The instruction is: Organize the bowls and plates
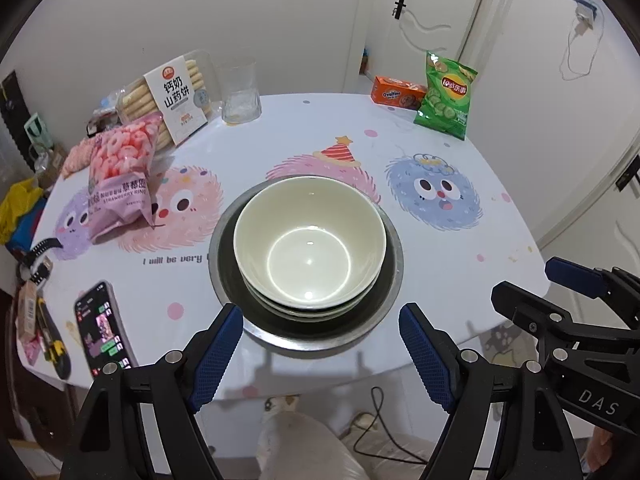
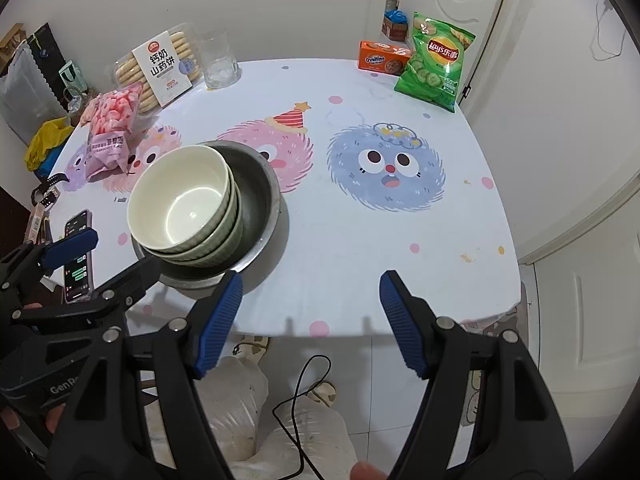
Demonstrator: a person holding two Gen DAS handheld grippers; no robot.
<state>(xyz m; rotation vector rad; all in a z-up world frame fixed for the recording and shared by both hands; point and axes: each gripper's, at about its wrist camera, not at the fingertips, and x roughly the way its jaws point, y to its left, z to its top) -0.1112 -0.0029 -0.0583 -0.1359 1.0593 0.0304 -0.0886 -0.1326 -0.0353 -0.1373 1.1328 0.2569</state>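
Note:
A stack of pale green-white bowls [image 1: 310, 248] sits inside a metal plate [image 1: 394, 276] near the table's front edge; the stack [image 2: 186, 208] and the plate [image 2: 260, 196] also show in the right wrist view. My left gripper [image 1: 320, 316] is open and empty, just in front of the plate, its fingers either side of the near rim. My right gripper [image 2: 310, 284] is open and empty at the table's front edge, to the right of the stack. The left gripper appears in the right wrist view [image 2: 116, 258] and the right gripper in the left wrist view [image 1: 532, 284].
A pink snack bag [image 1: 120, 176], biscuit pack [image 1: 176, 96], glass [image 1: 240, 90], orange box [image 1: 396, 92] and green chip bag [image 1: 446, 96] stand along the back. A phone [image 1: 104, 324] lies at the front left. The table [image 1: 460, 248] has a cartoon cloth.

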